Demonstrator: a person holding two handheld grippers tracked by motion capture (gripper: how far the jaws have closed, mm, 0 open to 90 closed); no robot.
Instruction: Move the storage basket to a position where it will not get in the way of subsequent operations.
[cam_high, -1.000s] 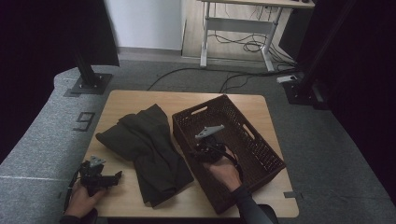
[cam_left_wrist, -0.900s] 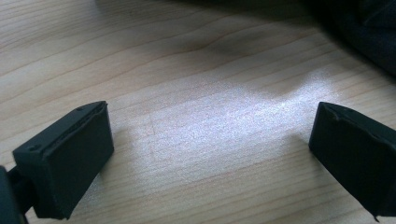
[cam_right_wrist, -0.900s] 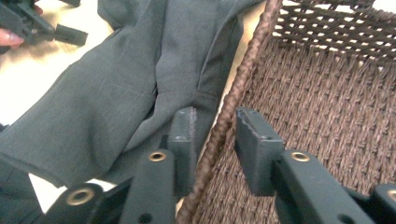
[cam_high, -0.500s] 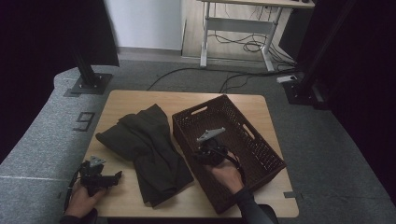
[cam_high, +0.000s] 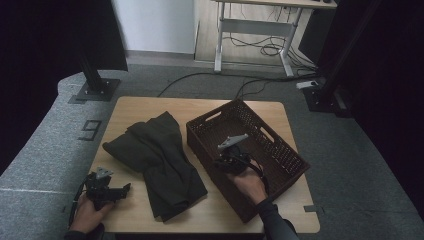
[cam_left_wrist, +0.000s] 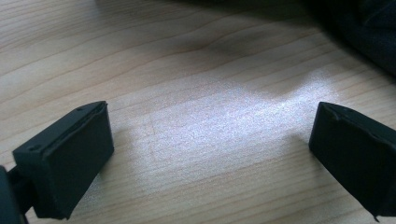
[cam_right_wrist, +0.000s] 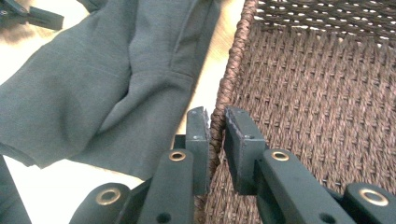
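The right gripper (cam_right_wrist: 215, 135) has just been closing, and its jaws now stand narrow astride the near-left rim of the brown woven basket (cam_high: 270, 145), one pad outside the wall and one inside, pinching the braided edge or very nearly so. Judgement: the basket is being secured at that rim, either to steady it or to shift it, ahead of loading. The basket (cam_right_wrist: 317, 93) holds nothing; its woven floor is bare. The dark green garment (cam_high: 160, 160) lies crumpled on the wooden table (cam_high: 150, 107), just left of the basket and outside it. The left gripper (cam_high: 107, 189) rests at the table's near left corner, jaws wide over bare wood, holding nothing.
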